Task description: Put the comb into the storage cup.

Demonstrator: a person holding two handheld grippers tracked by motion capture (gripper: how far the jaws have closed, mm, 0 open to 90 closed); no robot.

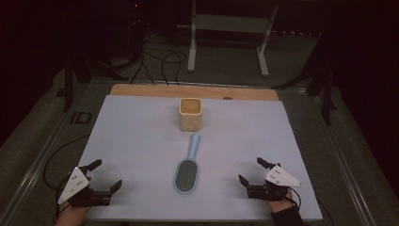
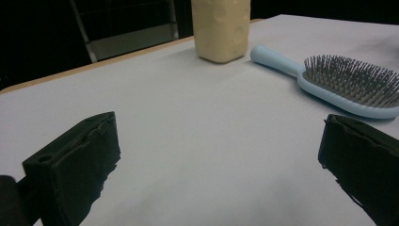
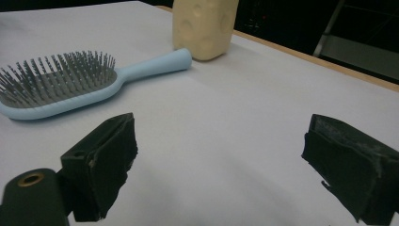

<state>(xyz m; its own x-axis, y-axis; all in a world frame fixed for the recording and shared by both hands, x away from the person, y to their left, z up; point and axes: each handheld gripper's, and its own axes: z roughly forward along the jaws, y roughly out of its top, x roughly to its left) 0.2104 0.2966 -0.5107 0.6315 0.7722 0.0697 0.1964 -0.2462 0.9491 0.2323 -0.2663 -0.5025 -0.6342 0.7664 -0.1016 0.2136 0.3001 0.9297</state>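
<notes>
Across the table, a pale blue sheet (image 1: 141, 141) is spread. On it, a light blue hairbrush (image 1: 187, 170) is laid bristles up, its handle pointed at a cream square cup (image 1: 190, 114) just beyond. Nothing is gripped yet: the left gripper (image 1: 107, 175) and right gripper (image 1: 250, 171) are rested at the near corners, jaws spread wide, well apart from the brush.

High view: fixed overhead at the person's side, facing forward and down over the whole worktop (image 1: 141, 132). Left gripper view: low, near the surface, aimed toward the far edge. Right gripper view: likewise low, from the opposite side. All three share the hairbrush (image 1: 187, 169) (image 2: 348, 84) (image 3: 61, 84) and cup (image 1: 190, 114) (image 2: 221, 28) (image 3: 204, 26).
</notes>
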